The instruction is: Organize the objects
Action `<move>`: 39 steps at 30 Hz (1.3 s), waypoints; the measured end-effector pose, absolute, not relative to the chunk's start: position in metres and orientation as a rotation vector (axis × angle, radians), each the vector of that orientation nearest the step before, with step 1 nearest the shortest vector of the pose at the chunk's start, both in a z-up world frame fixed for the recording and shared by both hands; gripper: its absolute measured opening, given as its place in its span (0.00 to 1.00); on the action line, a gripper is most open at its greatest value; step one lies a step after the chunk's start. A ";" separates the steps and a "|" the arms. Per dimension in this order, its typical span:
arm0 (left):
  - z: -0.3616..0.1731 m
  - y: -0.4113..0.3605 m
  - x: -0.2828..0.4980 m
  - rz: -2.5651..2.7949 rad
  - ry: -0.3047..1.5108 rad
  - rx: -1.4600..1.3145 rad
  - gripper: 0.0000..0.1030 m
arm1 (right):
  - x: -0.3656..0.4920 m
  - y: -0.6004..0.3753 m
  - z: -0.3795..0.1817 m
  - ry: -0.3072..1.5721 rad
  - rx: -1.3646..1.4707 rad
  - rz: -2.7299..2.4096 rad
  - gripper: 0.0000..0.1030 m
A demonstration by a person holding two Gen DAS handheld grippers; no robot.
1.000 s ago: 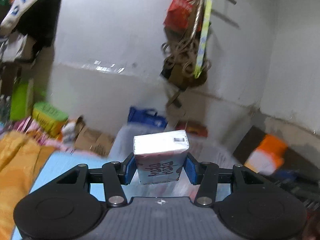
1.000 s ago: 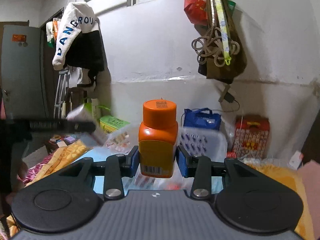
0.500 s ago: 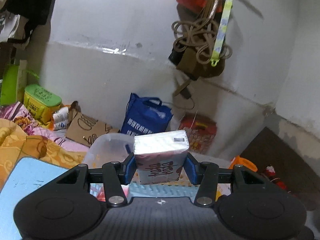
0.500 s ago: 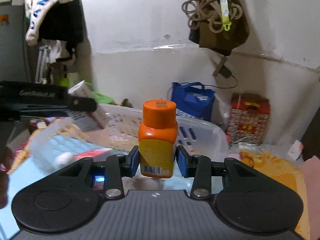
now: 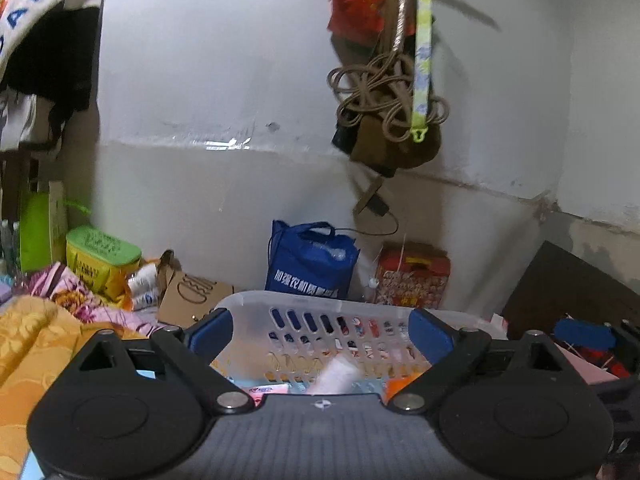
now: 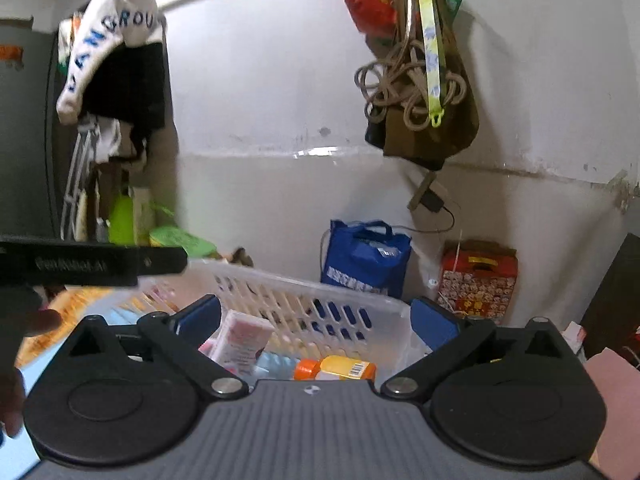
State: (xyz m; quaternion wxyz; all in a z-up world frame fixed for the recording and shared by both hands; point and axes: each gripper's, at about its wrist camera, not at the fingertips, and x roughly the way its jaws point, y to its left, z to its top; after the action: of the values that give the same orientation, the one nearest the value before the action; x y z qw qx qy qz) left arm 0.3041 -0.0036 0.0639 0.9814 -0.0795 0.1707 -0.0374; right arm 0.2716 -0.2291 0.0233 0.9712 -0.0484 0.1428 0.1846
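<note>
A white slotted plastic basket [image 5: 320, 304] sits just ahead of both grippers and also shows in the right wrist view [image 6: 304, 292]. My left gripper [image 5: 322, 334] is open and empty above it; the tissue pack [image 5: 336, 374] lies blurred inside the basket. My right gripper [image 6: 316, 318] is open and empty; the orange-capped bottle [image 6: 340, 368] lies on its side in the basket beside a pink-and-white pack [image 6: 244, 340]. The left gripper's black body [image 6: 92, 266] crosses the left of the right wrist view.
A blue bag [image 5: 312, 260] and a red box [image 5: 412, 276] stand against the white wall behind the basket. A green-lidded tin [image 5: 100, 256] and a cardboard piece [image 5: 192, 296] lie at left on floral bedding. Ropes and a bag [image 5: 388, 120] hang on the wall.
Both grippers opened. The tissue pack dropped from the left gripper and the orange bottle from the right gripper, both into the basket.
</note>
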 end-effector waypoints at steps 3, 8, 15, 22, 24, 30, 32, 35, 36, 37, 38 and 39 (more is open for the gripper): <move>0.076 -0.010 0.290 -0.080 0.343 -0.120 0.98 | 0.261 -0.232 0.035 0.313 -0.074 0.387 1.00; 0.094 -0.016 0.266 -0.074 0.338 -0.095 0.98 | 0.237 -0.239 0.037 0.327 0.024 0.291 1.00; 0.073 -0.007 0.226 -0.060 0.380 -0.073 0.98 | 0.206 -0.232 0.021 0.316 -0.086 0.232 1.00; 0.048 -0.008 0.225 -0.061 0.451 -0.069 0.98 | 0.198 -0.221 0.007 0.239 -0.181 0.181 1.00; 0.047 -0.017 0.221 -0.062 0.443 -0.037 0.98 | 0.201 -0.225 0.004 0.264 -0.165 0.215 1.00; 0.043 -0.031 0.217 -0.035 0.475 0.018 0.98 | 0.200 -0.234 -0.003 0.305 -0.118 0.240 1.00; 0.041 -0.030 0.217 -0.043 0.485 0.009 0.98 | 0.201 -0.237 -0.004 0.330 -0.081 0.255 1.00; 0.039 -0.029 0.216 -0.030 0.480 0.015 0.98 | 0.200 -0.241 -0.006 0.340 -0.061 0.256 1.00; 0.039 -0.030 0.215 -0.016 0.473 0.024 0.98 | 0.200 -0.241 -0.005 0.338 -0.061 0.246 1.00; 0.039 -0.030 0.214 -0.005 0.468 0.030 0.98 | 0.199 -0.242 -0.005 0.336 -0.060 0.236 1.00; 0.040 -0.030 0.214 -0.002 0.465 0.029 0.98 | 0.199 -0.242 -0.003 0.334 -0.054 0.227 1.00; 0.040 -0.029 0.213 -0.004 0.463 0.024 0.98 | 0.199 -0.244 -0.003 0.333 -0.048 0.224 1.00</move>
State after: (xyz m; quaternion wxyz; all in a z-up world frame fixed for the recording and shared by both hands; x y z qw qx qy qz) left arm 0.2134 -0.0291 0.0399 0.9733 0.0117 0.2293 -0.0022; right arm 0.1985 -0.2435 -0.0026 0.9796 -0.0237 0.1654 0.1114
